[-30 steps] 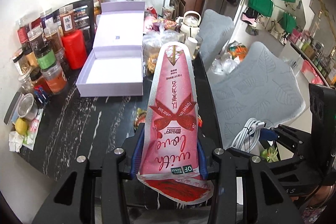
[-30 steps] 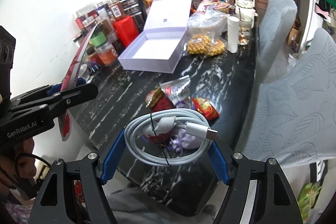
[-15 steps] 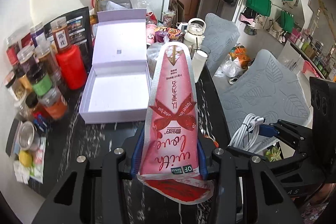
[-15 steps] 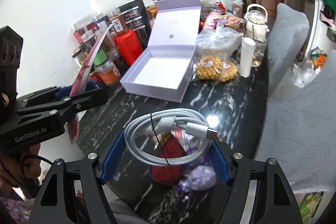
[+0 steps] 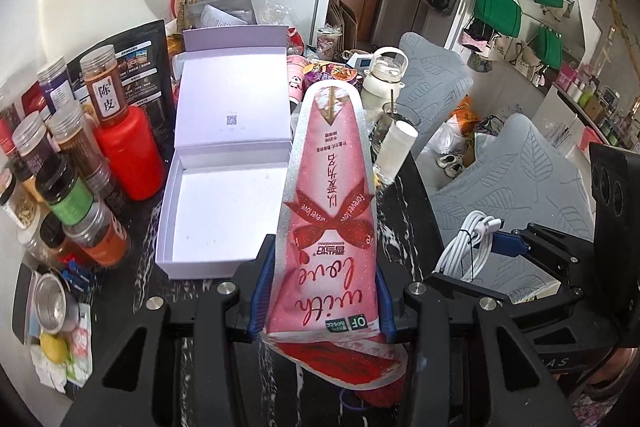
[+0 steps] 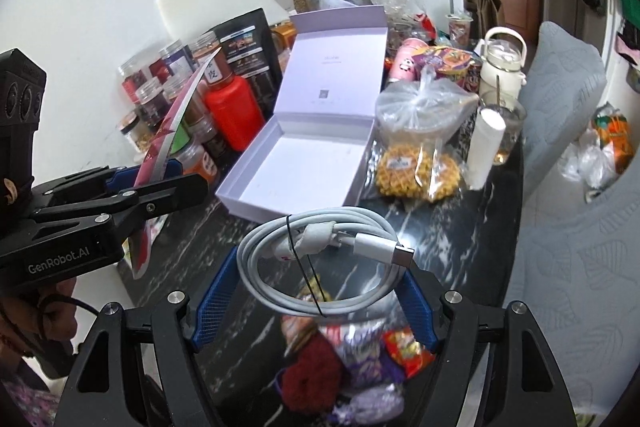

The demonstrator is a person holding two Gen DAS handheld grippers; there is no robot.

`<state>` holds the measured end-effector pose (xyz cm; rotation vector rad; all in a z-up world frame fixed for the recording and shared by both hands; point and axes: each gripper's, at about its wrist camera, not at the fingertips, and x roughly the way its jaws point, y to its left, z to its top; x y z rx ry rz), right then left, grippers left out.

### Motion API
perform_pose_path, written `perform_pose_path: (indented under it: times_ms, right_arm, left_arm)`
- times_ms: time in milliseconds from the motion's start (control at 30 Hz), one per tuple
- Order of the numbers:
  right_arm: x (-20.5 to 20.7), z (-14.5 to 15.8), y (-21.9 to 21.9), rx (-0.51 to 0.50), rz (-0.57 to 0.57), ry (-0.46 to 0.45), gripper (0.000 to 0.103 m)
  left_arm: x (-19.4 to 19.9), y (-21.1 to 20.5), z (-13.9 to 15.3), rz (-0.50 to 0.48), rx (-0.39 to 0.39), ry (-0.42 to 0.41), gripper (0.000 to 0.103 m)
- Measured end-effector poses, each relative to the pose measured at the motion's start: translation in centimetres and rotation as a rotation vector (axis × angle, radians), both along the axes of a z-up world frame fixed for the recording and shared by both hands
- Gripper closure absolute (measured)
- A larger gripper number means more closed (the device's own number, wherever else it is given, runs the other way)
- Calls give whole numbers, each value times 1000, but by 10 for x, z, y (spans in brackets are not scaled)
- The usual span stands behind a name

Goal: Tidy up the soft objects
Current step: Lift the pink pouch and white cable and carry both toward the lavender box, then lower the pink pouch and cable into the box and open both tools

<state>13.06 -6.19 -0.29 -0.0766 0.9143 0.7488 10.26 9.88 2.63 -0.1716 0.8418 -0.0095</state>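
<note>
Here a pink pouch (image 5: pixel 328 227) is clamped between the narrowly set pads of the left gripper (image 5: pixel 322 301), jutting forward past an open box (image 5: pixel 224 187) just ahead — a coiled cable (image 6: pixel 320 259) is pinched in the half-open right gripper (image 6: pixel 316 303), above the surface (image 6: pixel 460 219).

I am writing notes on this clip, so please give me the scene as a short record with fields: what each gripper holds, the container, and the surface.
left gripper: shut on pink packet, packet standing up between the pads
right gripper: shut on white cable coil, tied in a loop
container: lilac box, lid open, nothing visible inside
surface: black marbled table
beside box: bagged waffles, red bottle
</note>
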Motion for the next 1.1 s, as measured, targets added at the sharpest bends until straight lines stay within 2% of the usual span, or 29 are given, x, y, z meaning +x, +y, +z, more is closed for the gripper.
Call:
perform_pose_path:
  times_ms: [300,567,1100]
  right_arm:
    - [38,-5,29,-21,-6,4,28]
    - [69,-19,61,-41,-9,26,28]
    - [122,-54,138,-70,-4,55,28]
  left_arm:
    - [37,30,-9,-4,-1,27,61]
    - [66,65,-26,3,-2,67,61]
    - [119,134,-60,-5,17,94,61]
